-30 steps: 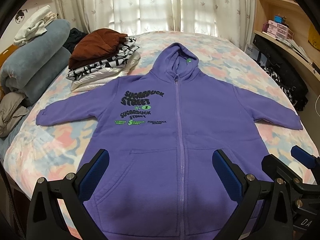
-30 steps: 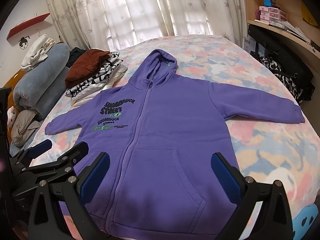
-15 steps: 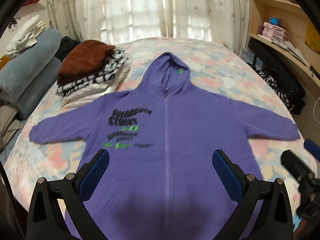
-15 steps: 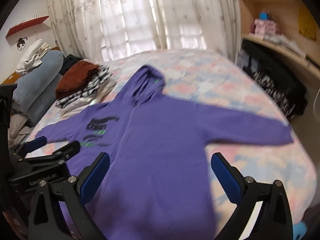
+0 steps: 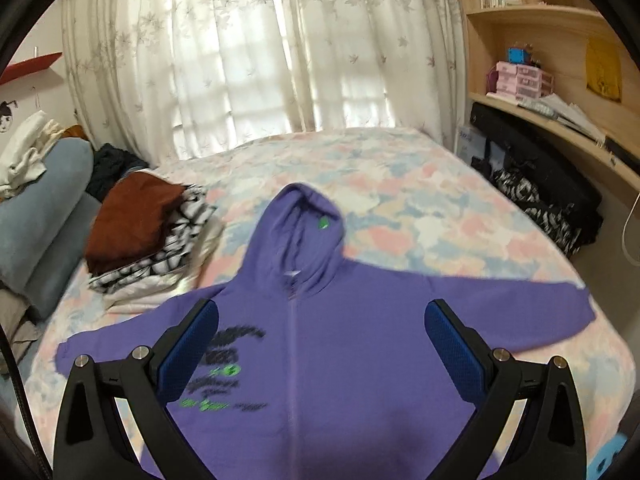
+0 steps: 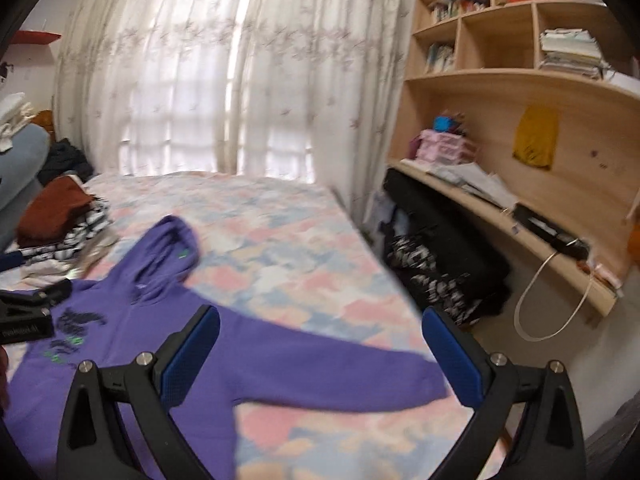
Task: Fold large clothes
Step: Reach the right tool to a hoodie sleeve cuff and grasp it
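The purple hoodie (image 5: 340,340) lay flat and face up on the bed (image 5: 400,184), zipped, hood pointing toward the curtains (image 5: 256,48), both sleeves spread out sideways. The left gripper (image 5: 322,344) hovered above the hoodie's chest, jaws spread wide and holding nothing, aimed along the zip toward the hood. The right gripper (image 6: 320,354) was likewise released and empty, angled out over the hoodie's right-hand sleeve (image 6: 320,368) toward the wooden shelves (image 6: 500,80) beyond the bed's edge. The hoodie's hem was cut off by the lower frame edge in both views, and motion blur made its printed chest lettering (image 5: 224,372) unreadable. Left of the hood sat a stack of folded clothes (image 5: 148,232). In the right wrist view, part of the left gripper showed at the left edge over the hoodie.
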`<state>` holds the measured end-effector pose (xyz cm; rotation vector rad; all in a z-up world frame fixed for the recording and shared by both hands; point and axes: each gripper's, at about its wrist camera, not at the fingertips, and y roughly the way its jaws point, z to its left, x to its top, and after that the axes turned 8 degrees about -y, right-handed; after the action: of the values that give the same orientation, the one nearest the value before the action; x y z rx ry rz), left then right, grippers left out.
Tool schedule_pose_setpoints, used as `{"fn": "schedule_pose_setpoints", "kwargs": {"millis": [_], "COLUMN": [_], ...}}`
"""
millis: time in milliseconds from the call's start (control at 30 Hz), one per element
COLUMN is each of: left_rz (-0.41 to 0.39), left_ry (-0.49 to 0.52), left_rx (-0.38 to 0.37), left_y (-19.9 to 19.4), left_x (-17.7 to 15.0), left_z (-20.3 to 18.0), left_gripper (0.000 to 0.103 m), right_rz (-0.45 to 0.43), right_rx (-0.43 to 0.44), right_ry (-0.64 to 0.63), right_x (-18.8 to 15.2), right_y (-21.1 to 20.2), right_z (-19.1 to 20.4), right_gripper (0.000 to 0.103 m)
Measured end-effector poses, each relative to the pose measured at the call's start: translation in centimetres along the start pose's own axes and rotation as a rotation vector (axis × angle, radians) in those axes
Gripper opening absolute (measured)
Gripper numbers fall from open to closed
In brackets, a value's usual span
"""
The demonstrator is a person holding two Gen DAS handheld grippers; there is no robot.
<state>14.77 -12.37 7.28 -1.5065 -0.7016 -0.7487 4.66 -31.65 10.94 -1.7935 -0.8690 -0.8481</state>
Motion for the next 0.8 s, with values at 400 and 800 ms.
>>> {"fn": "schedule_pose_setpoints", "kwargs": {"millis": [400, 800], "left_rz": [0.185, 0.303], "left_ry": [-0.066, 0.027], "left_rx": [-0.049, -0.053], "left_y": [11.0, 20.2], "left_x": [-1.2, -8.3], "left_z": [-7.5, -14.1], "left_gripper": [0.102, 0.1], "right_rz": [0.254, 0.519], "right_rx": [0.066, 0.164], "right_ry": [0.27, 0.732], "right_x": [-6.1, -21.8], "right_y": [11.9, 20.9], "right_z": [-10.7, -18.7], "right_gripper": [0.1, 0.071]}}
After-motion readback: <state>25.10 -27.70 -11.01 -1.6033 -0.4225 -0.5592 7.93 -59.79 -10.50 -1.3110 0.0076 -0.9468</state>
